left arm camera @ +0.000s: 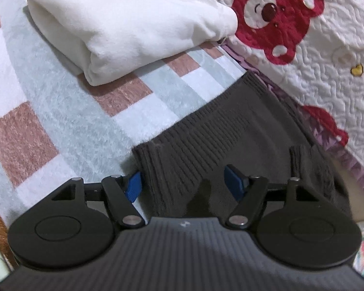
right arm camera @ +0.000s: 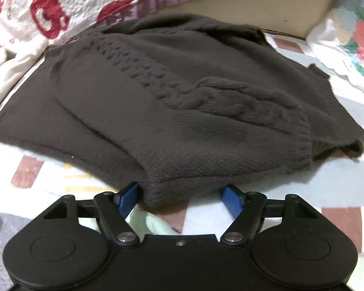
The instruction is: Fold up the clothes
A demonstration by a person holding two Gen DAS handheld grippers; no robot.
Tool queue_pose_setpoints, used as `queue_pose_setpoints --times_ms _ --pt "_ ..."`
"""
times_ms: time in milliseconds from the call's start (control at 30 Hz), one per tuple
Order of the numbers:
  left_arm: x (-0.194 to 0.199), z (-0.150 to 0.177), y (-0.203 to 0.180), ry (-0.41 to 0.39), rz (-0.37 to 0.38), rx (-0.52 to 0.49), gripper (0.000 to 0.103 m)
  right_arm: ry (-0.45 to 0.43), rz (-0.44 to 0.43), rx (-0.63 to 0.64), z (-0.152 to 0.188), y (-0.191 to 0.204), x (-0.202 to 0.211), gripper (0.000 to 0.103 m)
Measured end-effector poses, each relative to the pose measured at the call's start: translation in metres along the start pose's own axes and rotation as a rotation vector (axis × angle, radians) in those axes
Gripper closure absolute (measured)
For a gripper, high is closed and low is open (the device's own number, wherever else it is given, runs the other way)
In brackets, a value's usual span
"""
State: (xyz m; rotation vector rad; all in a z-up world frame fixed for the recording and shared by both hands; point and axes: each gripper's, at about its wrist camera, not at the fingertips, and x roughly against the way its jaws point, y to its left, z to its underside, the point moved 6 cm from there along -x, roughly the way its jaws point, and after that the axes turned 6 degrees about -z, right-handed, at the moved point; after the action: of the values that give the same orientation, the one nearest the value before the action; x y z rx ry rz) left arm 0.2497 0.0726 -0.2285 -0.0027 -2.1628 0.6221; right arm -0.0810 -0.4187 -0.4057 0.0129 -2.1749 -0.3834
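A dark brown knit sweater lies on a checked blanket, partly folded, with a cable-knit sleeve laid across its top. My right gripper is open, its blue pads on either side of the sweater's near edge. In the left wrist view the sweater's ribbed hem sits between the open blue pads of my left gripper. The jaws of both grippers stand wide apart around the fabric without pinching it.
A folded cream garment lies on the checked blanket beyond the sweater. A white quilt with red bears borders the blanket. A floral cloth lies at the right. A pale green fabric lies under my right gripper.
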Motion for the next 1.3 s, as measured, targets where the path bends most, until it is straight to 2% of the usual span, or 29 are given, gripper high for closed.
queue_pose_setpoints --times_ms 33,67,100,133,200,267,333,400,467,533,600,700,767,833,967,1000,1133,1200,1300 --pt "-0.002 -0.001 0.0 0.011 0.007 -0.002 0.064 -0.01 0.001 -0.021 -0.001 -0.003 0.001 0.03" --pt "-0.006 0.001 0.001 0.063 0.016 -0.011 0.087 -0.021 0.001 -0.043 -0.002 -0.007 0.002 0.034" --pt "-0.01 0.002 0.001 0.107 0.025 -0.017 0.087 -0.031 0.002 -0.064 -0.002 -0.01 0.003 0.038" --pt "-0.01 0.0 0.004 0.11 0.031 -0.004 0.086 -0.042 -0.006 -0.091 -0.003 -0.013 0.004 0.04" --pt "-0.011 -0.003 0.009 0.117 0.043 0.021 0.092 -0.047 -0.046 -0.149 -0.006 -0.017 0.005 0.043" --pt "-0.01 -0.004 0.01 0.111 0.043 0.02 0.094 -0.035 -0.037 -0.147 -0.007 -0.016 0.001 0.043" --pt "-0.008 -0.003 0.007 0.094 0.034 -0.003 0.095 -0.024 0.014 -0.077 -0.01 -0.009 -0.006 0.043" --pt "0.003 -0.003 -0.005 0.061 0.014 -0.085 0.095 0.015 0.049 -0.035 -0.015 -0.002 -0.012 0.042" --pt "0.019 -0.005 -0.018 0.028 -0.002 -0.162 0.095 0.046 0.039 -0.019 -0.02 0.0 -0.011 0.077" --pt "0.041 -0.011 -0.025 -0.034 -0.009 -0.211 0.096 0.033 0.028 -0.019 -0.026 0.001 0.003 0.084" --pt "0.064 -0.016 -0.028 -0.078 0.0 -0.22 0.096 -0.013 0.034 -0.011 -0.031 0.004 0.025 0.086" --pt "0.091 -0.016 -0.023 -0.093 0.001 -0.198 0.096 -0.07 0.058 0.018 -0.034 0.011 0.056 0.088" --pt "0.106 -0.01 -0.02 -0.093 -0.021 -0.223 0.096 -0.048 0.049 -0.009 -0.033 0.015 0.067 0.088" --pt "0.118 -0.003 -0.017 -0.099 -0.042 -0.246 0.096 -0.028 -0.001 -0.076 -0.028 0.017 0.075 0.089" --pt "0.091 0.01 0.007 -0.024 -0.143 -0.209 0.096 0.03 0.025 -0.046 -0.013 0.017 0.066 0.092" --pt "0.086 0.014 0.009 -0.008 -0.169 -0.213 0.096 0.046 0.025 -0.051 -0.008 0.017 0.062 0.095" --pt "0.076 0.026 0.012 0.022 -0.292 -0.252 0.092 0.109 0.017 -0.047 0.004 0.013 0.051 0.095" --pt "0.08 0.025 0.016 0.023 -0.334 -0.239 0.091 0.125 -0.002 -0.05 0.003 0.011 0.054 0.094" --pt "0.095 0.02 0.009 -0.023 -0.341 -0.255 0.089 0.155 -0.012 -0.019 0.002 0.016 0.064 0.086"
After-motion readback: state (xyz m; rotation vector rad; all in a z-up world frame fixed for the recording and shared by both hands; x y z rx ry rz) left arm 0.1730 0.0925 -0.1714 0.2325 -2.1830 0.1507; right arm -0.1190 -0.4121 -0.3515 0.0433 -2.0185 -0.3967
